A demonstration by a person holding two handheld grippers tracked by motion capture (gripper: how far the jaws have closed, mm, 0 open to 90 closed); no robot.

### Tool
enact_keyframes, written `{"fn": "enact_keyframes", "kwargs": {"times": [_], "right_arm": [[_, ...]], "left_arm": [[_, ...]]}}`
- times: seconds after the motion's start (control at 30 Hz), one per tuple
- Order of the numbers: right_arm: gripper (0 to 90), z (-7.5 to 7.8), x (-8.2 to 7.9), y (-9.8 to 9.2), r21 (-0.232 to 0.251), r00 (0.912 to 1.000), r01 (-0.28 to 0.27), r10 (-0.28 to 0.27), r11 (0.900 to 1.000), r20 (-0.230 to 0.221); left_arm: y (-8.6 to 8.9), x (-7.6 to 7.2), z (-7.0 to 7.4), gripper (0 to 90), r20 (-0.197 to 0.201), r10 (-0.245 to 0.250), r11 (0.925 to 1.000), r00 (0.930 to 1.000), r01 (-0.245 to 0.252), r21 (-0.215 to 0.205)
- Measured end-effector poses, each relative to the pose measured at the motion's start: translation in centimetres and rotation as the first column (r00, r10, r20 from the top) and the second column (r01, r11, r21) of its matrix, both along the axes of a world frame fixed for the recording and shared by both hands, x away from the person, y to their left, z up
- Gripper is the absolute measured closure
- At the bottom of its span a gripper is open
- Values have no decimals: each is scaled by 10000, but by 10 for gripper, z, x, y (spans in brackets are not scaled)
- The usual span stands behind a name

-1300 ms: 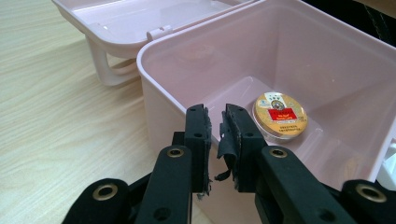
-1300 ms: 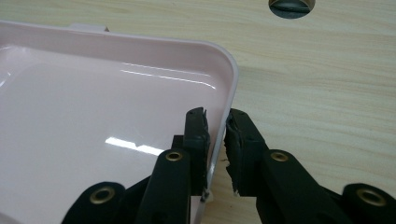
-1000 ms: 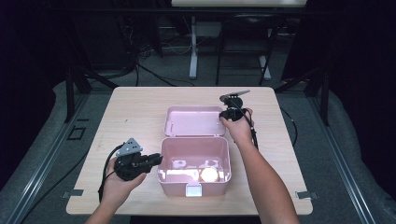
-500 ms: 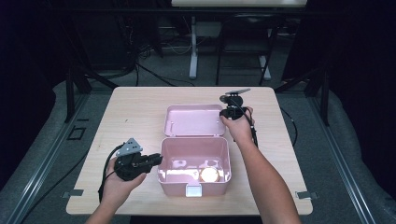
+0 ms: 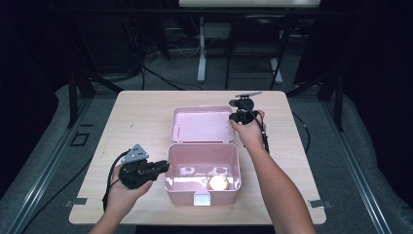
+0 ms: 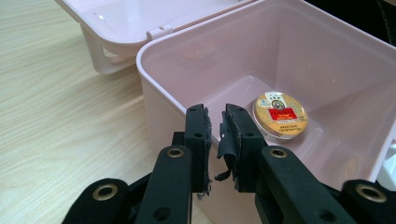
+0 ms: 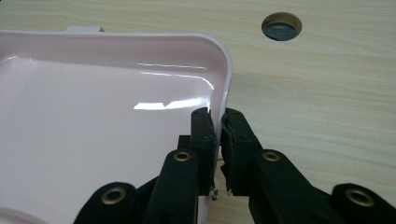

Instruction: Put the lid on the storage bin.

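Pink lidded box (image 5: 202, 170) stands open at the table's (image 5: 136, 112) near edge, lid (image 5: 202, 124) laid flat behind it. Right gripper (image 7: 216, 116) has just been closing, jaws pinching the lid's side rim. Left gripper (image 6: 215, 114) clamps the box's left wall. Round tin (image 6: 280, 114) lies inside.

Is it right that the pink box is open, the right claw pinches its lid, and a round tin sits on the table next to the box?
Nearly. The box is open and the right claw pinches the lid's rim, but the tin isn't on the table. It lies inside the box, on its floor, as the left gripper view shows.
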State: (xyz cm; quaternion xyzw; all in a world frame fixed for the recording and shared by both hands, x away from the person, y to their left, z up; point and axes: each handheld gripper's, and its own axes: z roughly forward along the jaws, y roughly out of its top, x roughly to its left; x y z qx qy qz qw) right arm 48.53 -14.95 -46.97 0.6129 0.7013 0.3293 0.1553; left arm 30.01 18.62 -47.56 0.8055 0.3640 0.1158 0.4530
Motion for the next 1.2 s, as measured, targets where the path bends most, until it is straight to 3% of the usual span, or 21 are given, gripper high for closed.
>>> {"fn": "enact_keyframes", "kwargs": {"times": [0.17,1.2], "right_arm": [[845,6,-2,-2,236,9997,85,-91,9997,217],[861,31,-18,-4,238,9944,-54,29,9997,1061]], "left_arm": [[0,0,0,796,-2,10,10000,10000,-10,-9],[0,0,0,796,-16,12,10000,10000,-12,-30]]}}
